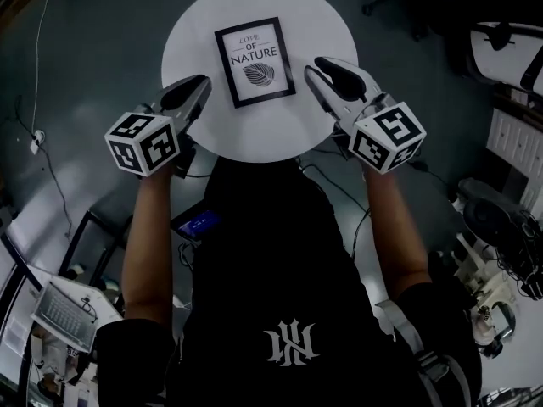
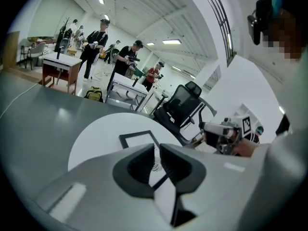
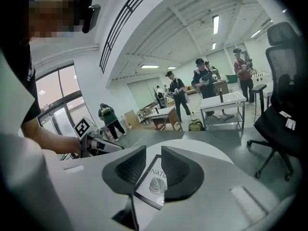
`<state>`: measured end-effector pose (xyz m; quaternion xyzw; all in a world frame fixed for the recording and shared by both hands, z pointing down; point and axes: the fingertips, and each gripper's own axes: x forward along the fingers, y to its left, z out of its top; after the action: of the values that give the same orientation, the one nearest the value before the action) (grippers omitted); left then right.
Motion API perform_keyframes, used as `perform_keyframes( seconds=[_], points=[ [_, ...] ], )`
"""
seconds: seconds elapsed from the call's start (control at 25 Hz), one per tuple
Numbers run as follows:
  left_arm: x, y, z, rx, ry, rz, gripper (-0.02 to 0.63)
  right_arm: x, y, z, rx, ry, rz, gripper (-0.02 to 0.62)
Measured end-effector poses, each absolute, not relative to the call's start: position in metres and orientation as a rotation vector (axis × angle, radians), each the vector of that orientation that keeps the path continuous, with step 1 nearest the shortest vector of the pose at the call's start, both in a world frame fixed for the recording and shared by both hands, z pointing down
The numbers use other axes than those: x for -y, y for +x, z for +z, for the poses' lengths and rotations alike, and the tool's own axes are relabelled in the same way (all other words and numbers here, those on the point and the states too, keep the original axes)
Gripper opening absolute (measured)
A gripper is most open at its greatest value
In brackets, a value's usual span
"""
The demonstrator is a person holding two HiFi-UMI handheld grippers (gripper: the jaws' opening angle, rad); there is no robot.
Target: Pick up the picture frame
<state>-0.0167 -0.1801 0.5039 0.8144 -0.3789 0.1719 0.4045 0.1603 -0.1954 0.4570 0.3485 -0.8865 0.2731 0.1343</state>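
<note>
i'm reading the left gripper (image 2: pixel 156 150) first. its jaws are standing a little apart, released, with nothing between the pads. only a sliver of the frame (image 2: pixel 137 138) is showing through the gap, lying further off. the right gripper (image 3: pixel 153 158) is released too, with its jaws standing wider, and the frame's leaf print is showing beyond them, not between them.

going outward, the frame is lying flat near the middle of the round white table (image 1: pixel 191 32), turned slightly. the left gripper is hovering near its left edge and the right gripper near its right edge, and neither is touching it.

i'm judging this to be the approach, with no grip made yet. the frame is lying flush on a smooth top, so i'm expecting it to skate if i push at it. i'm planning to spread the left jaws wider than the border and come in low at one edge. then i'm bracing the opposite edge with the other gripper and closing only once one jaw is over the border and one under it.

i'm counting one frame, one table and two grippers. behind them there is one black chair (image 2: pixel 185 105) and several people (image 2: pixel 126 57), too small to count surely.
</note>
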Motion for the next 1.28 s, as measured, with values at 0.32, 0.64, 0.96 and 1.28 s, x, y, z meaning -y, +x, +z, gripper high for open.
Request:
perform_keyframes(
  seconds=[0.32,0.64,0.96,1.28],
  points=[
    [0.193,-0.012,0.567,0.951,2.011,0.497,0.076,0.209,0.145,0.535,2.480,0.982,0.911,0.133],
    [0.193,0.001,0.623,0.949,1.953,0.561,0.140,0.200,0.139,0.611,2.267,0.926,1.003,0.161],
    [0.186,0.007,0.647,0.963,1.938,0.700,0.140,0.198,0.144,0.653,2.165,0.946,0.974,0.153],
    [0.185,0.009,0.655,0.971,1.960,0.770,0.137,0.191,0.141,0.664,2.121,0.922,0.852,0.117]
  ],
)
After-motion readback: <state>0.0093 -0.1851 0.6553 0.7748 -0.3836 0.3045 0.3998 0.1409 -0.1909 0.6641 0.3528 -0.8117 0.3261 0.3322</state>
